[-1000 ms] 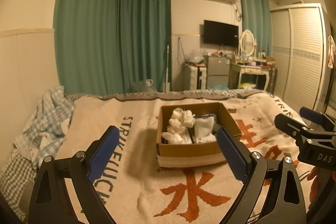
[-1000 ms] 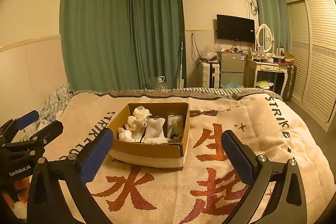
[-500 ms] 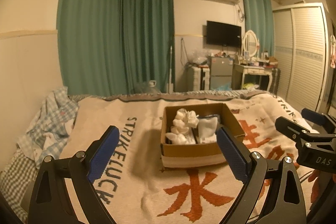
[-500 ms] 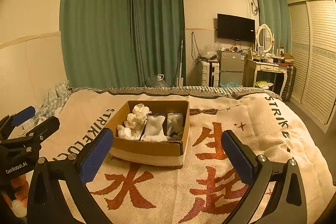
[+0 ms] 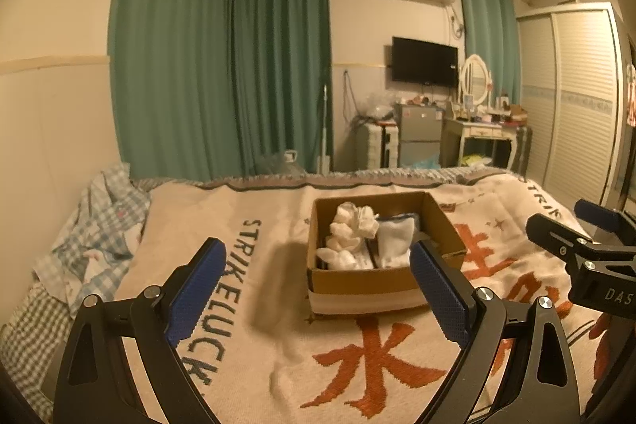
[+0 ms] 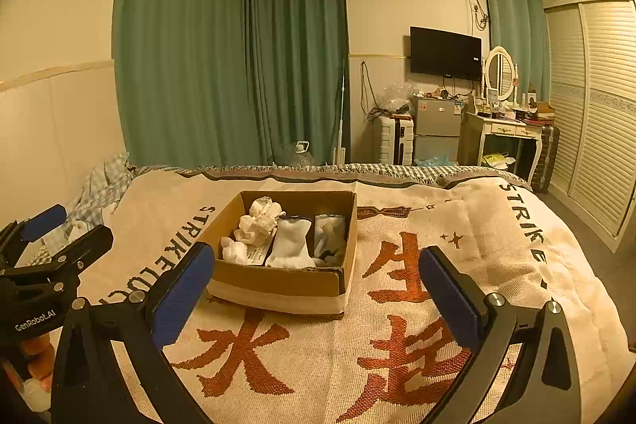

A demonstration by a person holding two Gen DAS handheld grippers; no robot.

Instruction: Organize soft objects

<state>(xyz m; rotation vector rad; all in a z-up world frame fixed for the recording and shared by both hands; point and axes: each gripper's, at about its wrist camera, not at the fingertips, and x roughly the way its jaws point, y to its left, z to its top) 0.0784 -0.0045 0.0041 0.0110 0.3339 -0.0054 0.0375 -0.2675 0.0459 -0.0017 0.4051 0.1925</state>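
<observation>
A brown cardboard box point(image 5: 369, 281) point(image 6: 278, 283) stands on the bed's cream blanket. Inside lie white crumpled socks point(image 5: 353, 225) point(image 6: 258, 221), a folded white sock point(image 5: 393, 241) point(image 6: 290, 245) and another pale bundle point(image 6: 330, 233). My left gripper point(image 5: 318, 285) is open and empty, held above the blanket in front of the box. My right gripper point(image 6: 314, 289) is open and empty, also in front of the box. Each gripper shows at the edge of the other's view, the right point(image 5: 576, 225) and the left point(image 6: 59, 229).
The cream blanket point(image 6: 397, 344) with orange characters covers the bed. Checked bedding point(image 5: 87, 233) is bunched at the left by the wall. Beyond the bed's far edge stand green curtains point(image 6: 238, 58), a suitcase, a small fridge, a dressing table point(image 6: 505, 134) and a wardrobe.
Both views have shifted slightly, with the box sitting a little further right in the left wrist view. Both grippers stay open and empty.
</observation>
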